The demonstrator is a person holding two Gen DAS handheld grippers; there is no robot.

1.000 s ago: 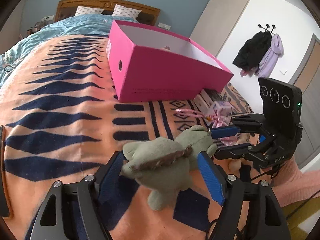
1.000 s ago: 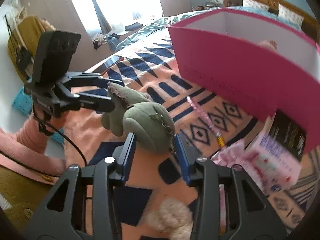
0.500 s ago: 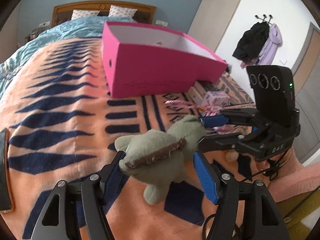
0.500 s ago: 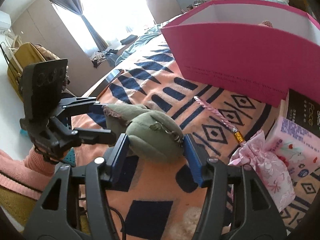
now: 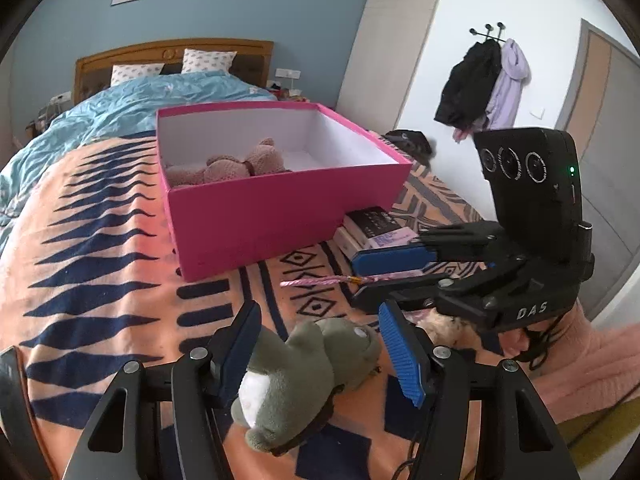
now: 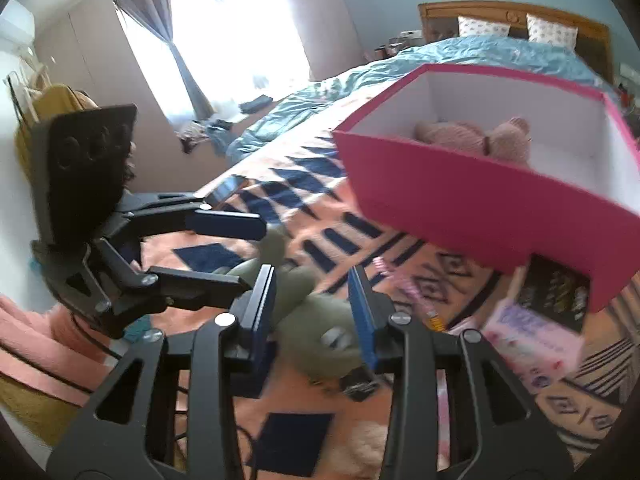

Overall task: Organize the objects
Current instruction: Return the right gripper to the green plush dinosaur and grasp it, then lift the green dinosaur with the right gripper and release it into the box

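**Task object.** The green plush toy with a white belly (image 5: 312, 368) lies on the orange blanket with a navy pattern (image 5: 100, 260), near the cameras and well apart from the open pink cardboard box (image 5: 280, 216) farther up the bed.

**Left gripper (image 5: 320, 352).** Its jaws have just been closing and stand half-wide, with the toy between the blue pads (image 5: 240, 344). The left pad lies against the toy's body. A strip of blanket shows between the toy's head and the right pad, so no clamp is seen.

**Right gripper (image 5: 356, 280).** Its jaws have just been closing and stand narrow.
- Left wrist view: it sits right of and beyond the toy. Nothing is between its fingers; a pink twisted tassel cord (image 5: 320, 281) lies on the blanket behind them.
- Right wrist view: the toy (image 6: 320, 320) appears in the gap of the gripper (image 6: 311, 280), blurred. Contact cannot be judged from this view alone.

**View differences.**
- Left wrist view only: dark and lilac coats on wall hooks (image 5: 480, 80), and a pink sleeve (image 5: 580, 360) behind the right gripper.
- Right wrist view only: a bright curtained window (image 6: 224, 20), and the left gripper (image 6: 256, 256) seen from the side.
- Both views: a brown plush bear (image 5: 240, 164) inside the box.
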